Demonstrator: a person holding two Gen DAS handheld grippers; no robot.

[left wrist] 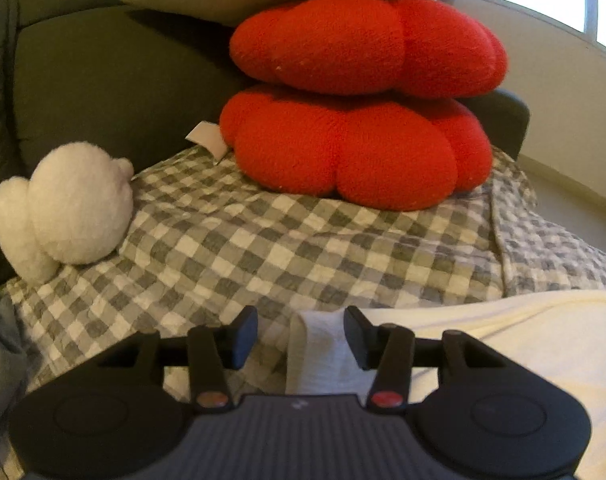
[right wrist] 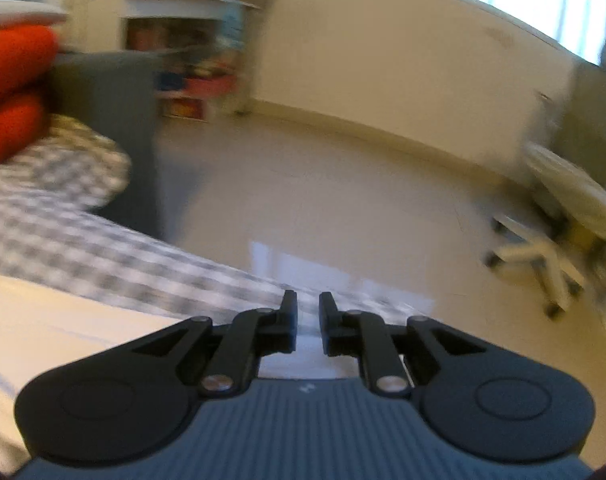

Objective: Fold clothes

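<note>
I have the cream garment (left wrist: pixel 503 328) at lower right of the left view, spread on the checked cover (left wrist: pixel 263 240); my left gripper (left wrist: pixel 301 334) gapes halfway around a white fold, not clamped; my right gripper (right wrist: pixel 308 320) stands narrow, holding nothing visible; next, I judge, pinch and fold.

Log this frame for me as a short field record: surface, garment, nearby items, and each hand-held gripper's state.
surface: grey-and-white checked cover over a dark sofa
garment: cream-white cloth lying on the cover, lower right in the left wrist view
nearby items: two stacked red puffy cushions; white plush toy
left hand-held gripper: jaws apart, a fold of white cloth between them, not pinched
right hand-held gripper: narrow gap, nothing visibly gripped; view blurred
</note>
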